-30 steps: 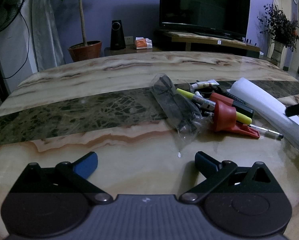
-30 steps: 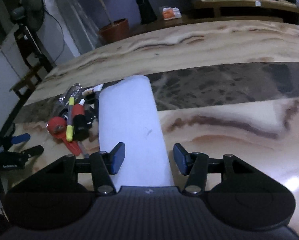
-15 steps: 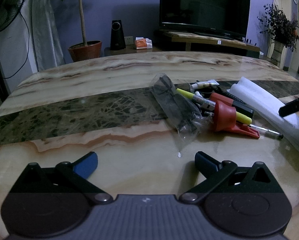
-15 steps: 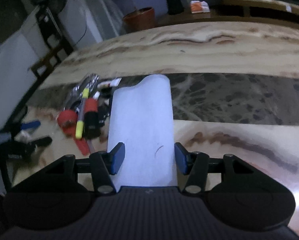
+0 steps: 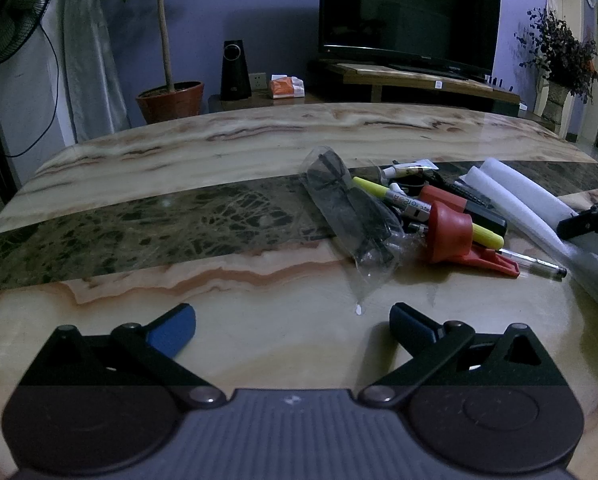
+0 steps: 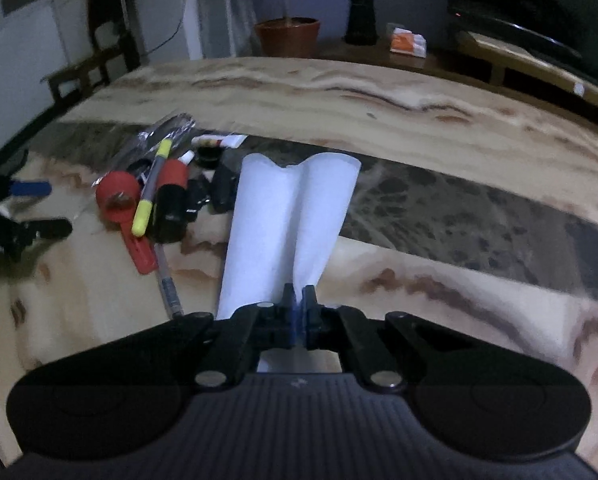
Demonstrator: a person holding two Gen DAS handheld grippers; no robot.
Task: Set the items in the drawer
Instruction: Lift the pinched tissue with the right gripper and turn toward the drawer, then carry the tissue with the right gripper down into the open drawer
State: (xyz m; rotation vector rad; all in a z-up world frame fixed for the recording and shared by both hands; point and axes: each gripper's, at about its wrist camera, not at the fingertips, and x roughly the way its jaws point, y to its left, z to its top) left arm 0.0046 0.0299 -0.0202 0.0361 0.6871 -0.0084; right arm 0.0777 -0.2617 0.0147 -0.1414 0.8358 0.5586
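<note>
— Left gripper (image 5: pixel 293 320), its view: what does it show?
— Jaws wide, empty, above the marble table (image 5: pixel 139 208); pens, red cap and bagged item (image 5: pixel 347 212) lie heaped, unsorted.
— And the right wrist view?
— Right gripper (image 6: pixel 297 300) pinches the white roll (image 6: pixel 287 220), creasing it. No drawer visible; nothing looks stowed yet.

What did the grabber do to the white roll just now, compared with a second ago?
The right gripper snapped shut on the white foam roll, pinching its near end flat so the far end folds into a V; before, the jaws stood open on either side of it. The left gripper stayed open and still, and the pile with the yellow highlighter and red funnel did not move.
</note>
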